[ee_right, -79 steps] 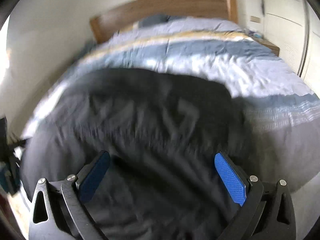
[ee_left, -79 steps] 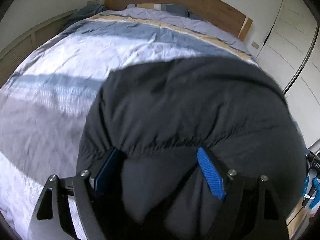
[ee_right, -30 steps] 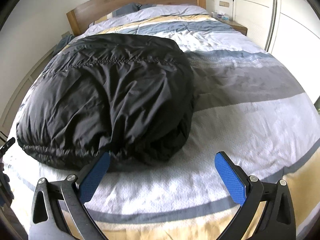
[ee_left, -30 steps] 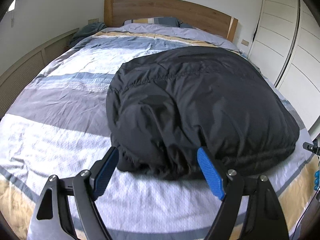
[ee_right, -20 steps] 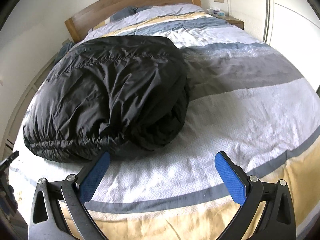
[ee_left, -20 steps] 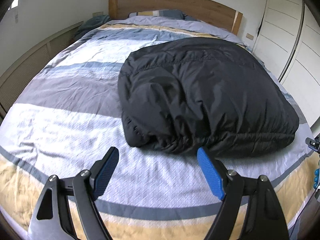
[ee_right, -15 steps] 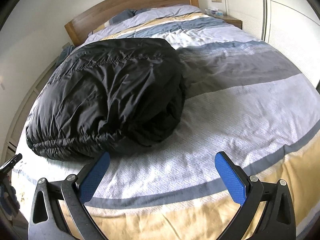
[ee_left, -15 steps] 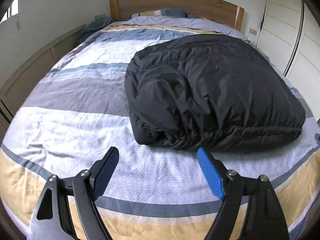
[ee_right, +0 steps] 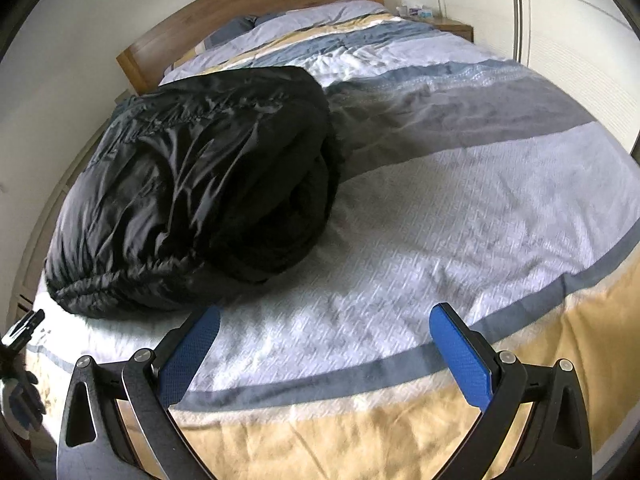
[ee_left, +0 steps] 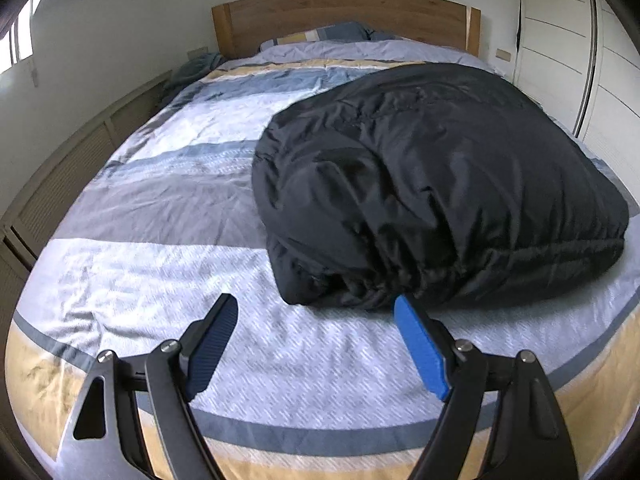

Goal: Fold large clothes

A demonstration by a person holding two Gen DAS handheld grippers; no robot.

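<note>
The black padded jacket (ee_left: 432,184) lies as a thick folded bundle on the striped bedcover (ee_left: 168,216), between the wooden headboard (ee_left: 344,20) and the foot of the bed where I stand. Both my tools are apart from it. My left gripper (ee_left: 316,332) has its jaws wide and holds nothing; its inner blue finger is just in front of the gathered hem, but I cannot tell if it touches the cloth. My right gripper (ee_right: 326,336) is also wide and empty, over the bare cover beside the jacket's open, layered end.

I judge that the fold itself is made and the step in hand is to check and tidy the bundle. To do it well, I think I must look first at the end nearest the foot of the bed, where the layers bulge and do not lie even. The jacket is puffy and slippery, so it probably springs open if I only let it lie. I would press the top down flat with both grippers, then push the loose hem under the bundle, working from the foot side toward the headboard. If I grip, I should take several layers together, not only the thin outer shell, because the shell alone would slide and pull the fold apart.
</note>
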